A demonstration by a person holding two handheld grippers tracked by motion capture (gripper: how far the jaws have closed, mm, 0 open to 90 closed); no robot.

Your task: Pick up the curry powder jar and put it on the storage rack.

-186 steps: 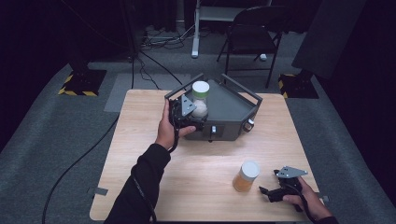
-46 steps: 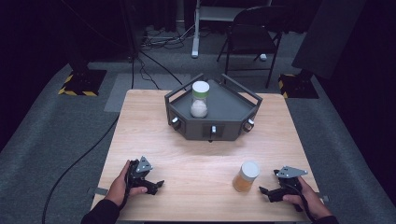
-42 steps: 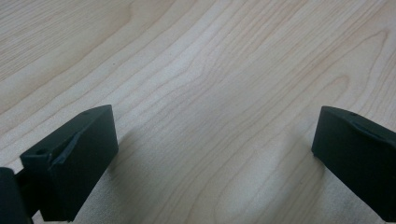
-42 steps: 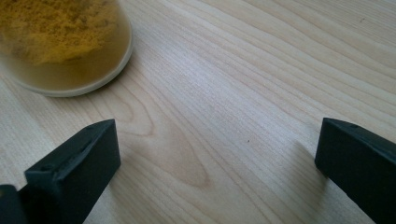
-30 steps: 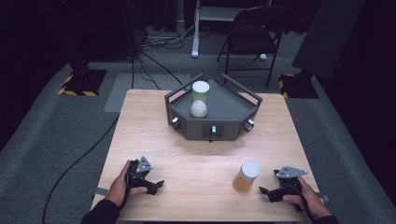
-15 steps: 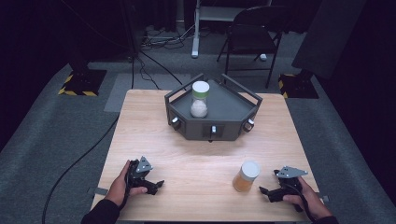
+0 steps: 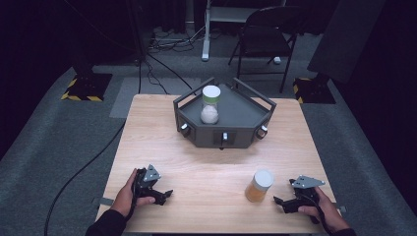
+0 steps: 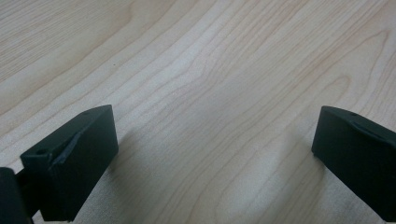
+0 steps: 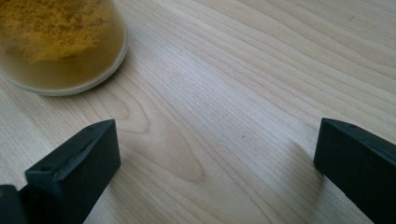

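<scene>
A wooden surface (image 7: pixel 211 167) is carrying everything here. Toward 12 o'clock on it a dark angular tray (image 7: pixel 246 115) is sitting, with small knobs along its front wall. Inside the tray, at its left part, a clear jar (image 7: pixel 210 104) with a pale lid is standing upright and holding something white.

At about 5 o'clock on the surface a second jar (image 7: pixel 259 186) is standing upright, white-lidded and filled with yellow-orange powder. In the right gripper view the base of this yellow jar (image 9: pixel 60 42) is showing at the upper left, resting on the wood, apart from both jaws.

The left tool (image 7: pixel 164 194) is lying at about 7 o'clock near the front edge, a hand (image 7: pixel 129 192) wrapping around it from behind. In the left gripper view its jaws are standing wide apart, with bare wood (image 8: pixel 210 93) between them and nothing gripped.

The right tool (image 7: pixel 279 201) is resting at about 4 o'clock, near the front right corner, held by the other hand (image 7: pixel 322 210). It is sitting just beside the yellow jar, to that jar's right, not touching it. In the right gripper view its jaws are spread wide too, with only wood grain lying between them.

Beyond the surface, a folding chair (image 7: pixel 268 32) is standing on grey carpet, with cables (image 7: pixel 164 42) trailing over the floor.
</scene>
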